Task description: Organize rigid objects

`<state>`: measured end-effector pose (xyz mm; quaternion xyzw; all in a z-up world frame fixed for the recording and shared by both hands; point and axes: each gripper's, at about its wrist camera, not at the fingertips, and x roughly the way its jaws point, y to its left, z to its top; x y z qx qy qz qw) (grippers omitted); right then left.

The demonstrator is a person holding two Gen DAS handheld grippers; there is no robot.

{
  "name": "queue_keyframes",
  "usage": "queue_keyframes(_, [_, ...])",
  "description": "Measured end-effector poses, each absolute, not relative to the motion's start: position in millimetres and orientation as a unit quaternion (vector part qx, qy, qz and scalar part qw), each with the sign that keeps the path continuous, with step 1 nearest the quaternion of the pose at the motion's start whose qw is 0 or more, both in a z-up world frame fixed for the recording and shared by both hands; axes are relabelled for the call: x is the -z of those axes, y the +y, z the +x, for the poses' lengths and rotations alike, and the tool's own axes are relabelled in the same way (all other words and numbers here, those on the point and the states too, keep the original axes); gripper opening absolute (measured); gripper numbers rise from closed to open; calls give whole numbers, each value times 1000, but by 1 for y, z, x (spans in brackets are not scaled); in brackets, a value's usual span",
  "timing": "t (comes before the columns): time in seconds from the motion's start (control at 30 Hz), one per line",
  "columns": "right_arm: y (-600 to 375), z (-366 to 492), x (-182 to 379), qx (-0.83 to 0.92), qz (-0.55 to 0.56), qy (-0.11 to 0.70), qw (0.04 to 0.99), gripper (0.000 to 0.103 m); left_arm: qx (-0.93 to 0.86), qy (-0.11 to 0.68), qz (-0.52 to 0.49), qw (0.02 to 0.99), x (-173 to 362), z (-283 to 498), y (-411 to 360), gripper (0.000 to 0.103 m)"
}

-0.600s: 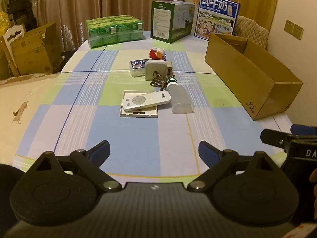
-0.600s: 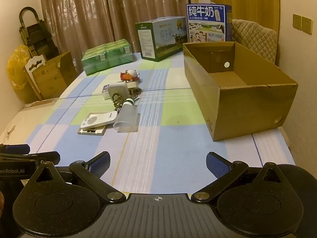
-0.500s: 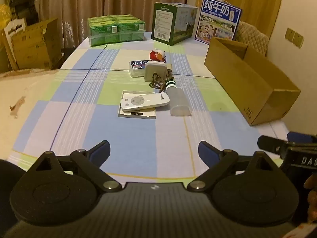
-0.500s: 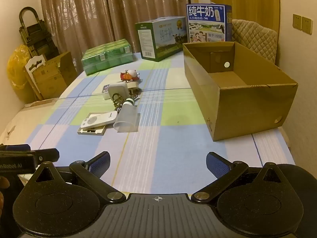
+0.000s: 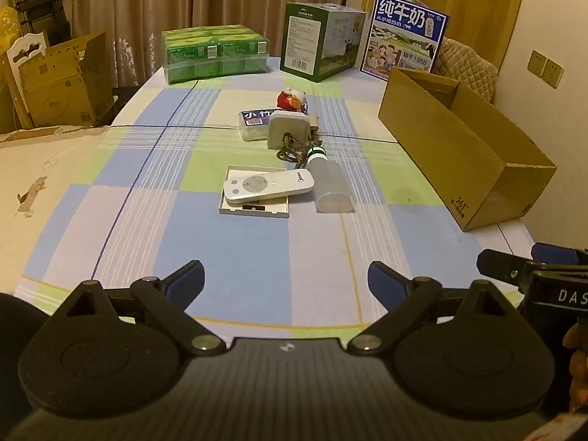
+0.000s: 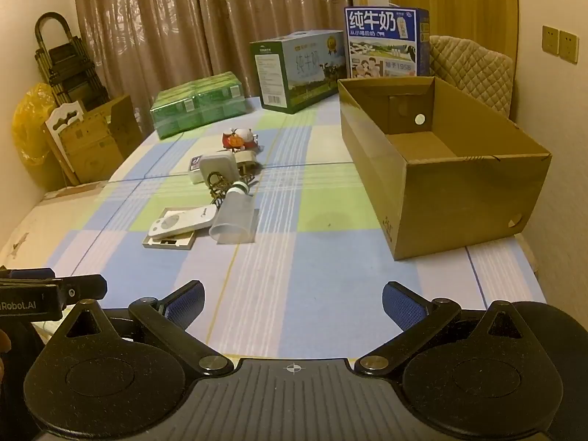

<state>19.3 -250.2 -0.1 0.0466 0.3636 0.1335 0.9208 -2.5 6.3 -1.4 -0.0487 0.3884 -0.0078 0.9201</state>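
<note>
Loose objects cluster mid-table: a white remote (image 5: pixel 268 187) (image 6: pixel 182 222) lying on a flat white box (image 5: pixel 253 210), a clear bottle with a green-banded cap (image 5: pixel 329 185) (image 6: pixel 235 213) on its side, a braided cord (image 5: pixel 294 150), a white square case (image 5: pixel 287 130) (image 6: pixel 217 167), a blue-labelled pack (image 5: pixel 255 119) and a small red figure (image 5: pixel 290 98) (image 6: pixel 239 137). An open cardboard box (image 6: pixel 441 169) (image 5: pixel 459 147) stands to the right, with nothing in it. My left gripper (image 5: pixel 286 281) and right gripper (image 6: pixel 293 301) both hover open over the near table edge, with nothing between the fingers.
At the table's far end stand a green shrink-wrapped pack (image 5: pixel 215 53), a green milk carton box (image 5: pixel 321 40) and a blue milk carton box (image 5: pixel 404 36). A padded chair (image 6: pixel 470 70) sits behind the cardboard box. Cardboard and a folded trolley (image 6: pixel 68 62) stand left of the table.
The left gripper has swung slightly, shifting its view of the table; the right gripper has stayed put. Both stay open and nothing was picked up.
</note>
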Motion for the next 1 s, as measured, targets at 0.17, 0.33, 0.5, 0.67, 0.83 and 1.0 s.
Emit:
queue_keyframes(0.17, [-250,18,0,-134,46,363,921,101,10,388,-50,920,0,-3,6,94])
queue_keyframes(0.33, [-251,20,0,-132,47,363,921,101,11,387,-51,921,-2,-4,6,94])
queue_keyframes(0.5, [-251,19,0,-132,46,363,921,101,11,389,-50,920,-1,-3,7,94])
queue_keyframes(0.67, [-250,19,0,-132,46,363,921,101,12,389,-50,920,0,-3,7,94])
queue_keyframes(0.83, [-250,19,1,-132,46,363,921,101,12,389,-50,920,0,-3,5,94])
queue_keyframes(1.0, [-250,19,1,-132,46,364,921,101,13,388,-50,920,0,-3,5,94])
